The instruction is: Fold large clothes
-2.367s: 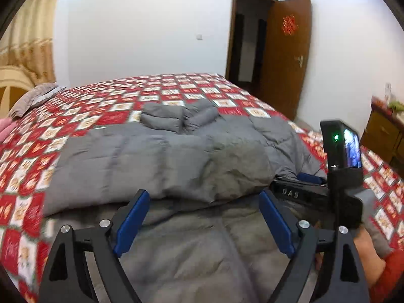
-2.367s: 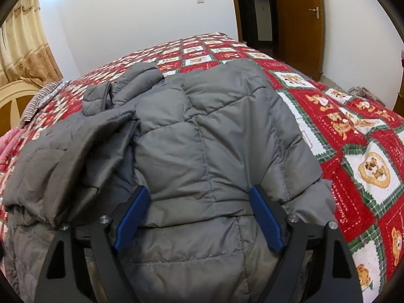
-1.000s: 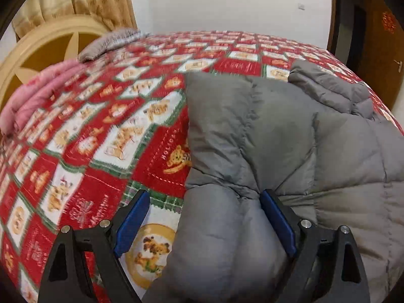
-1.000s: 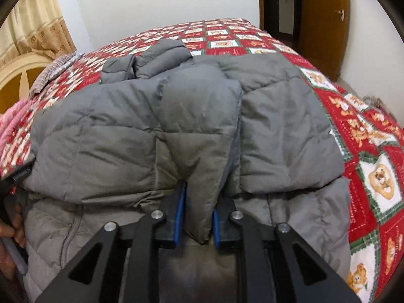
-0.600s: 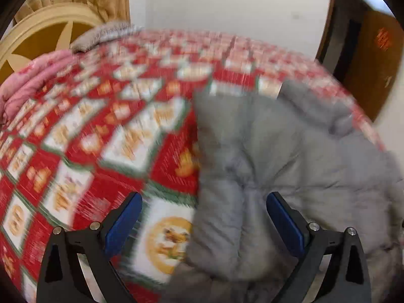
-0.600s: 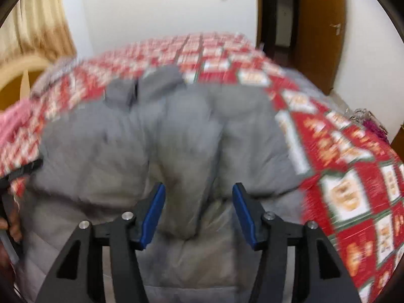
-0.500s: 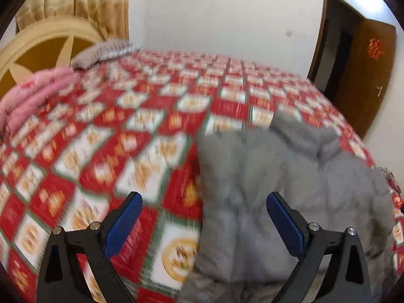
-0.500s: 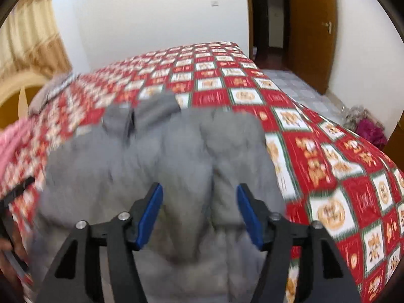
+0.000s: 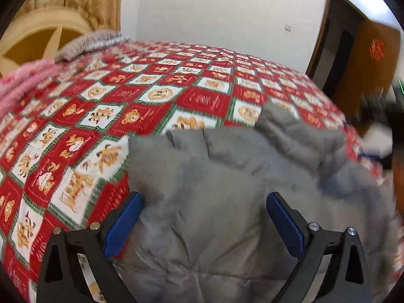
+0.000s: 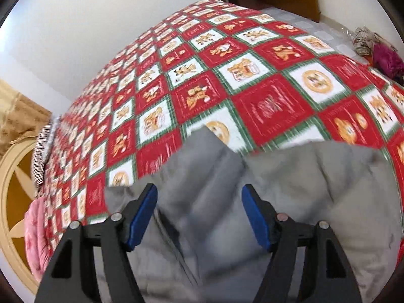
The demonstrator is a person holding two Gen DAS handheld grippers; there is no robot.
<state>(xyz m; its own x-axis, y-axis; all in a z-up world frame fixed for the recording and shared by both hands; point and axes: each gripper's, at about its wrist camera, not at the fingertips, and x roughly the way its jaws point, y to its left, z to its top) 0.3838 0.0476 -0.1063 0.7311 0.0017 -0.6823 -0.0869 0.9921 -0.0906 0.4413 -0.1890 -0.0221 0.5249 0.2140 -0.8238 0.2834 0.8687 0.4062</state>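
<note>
On the bed (image 9: 156,93), grey puffer jacket (image 9: 227,189) folded.
My left gripper (image 9: 203,218) hangs released above it; right gripper (image 10: 199,210) jaws opening, gripping nothing.

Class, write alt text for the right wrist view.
A grey padded jacket lies folded on a bed's red-and-white patchwork quilt. The right gripper hangs over it, jaws opening, gripping nothing. A pink blanket lies at far left.

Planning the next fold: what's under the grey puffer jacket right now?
The grey quilted puffer jacket lies on the red-and-white checked bedspread with bear prints, which shows along its far and left edges. Whatever lies beneath the jacket's middle is covered.
</note>
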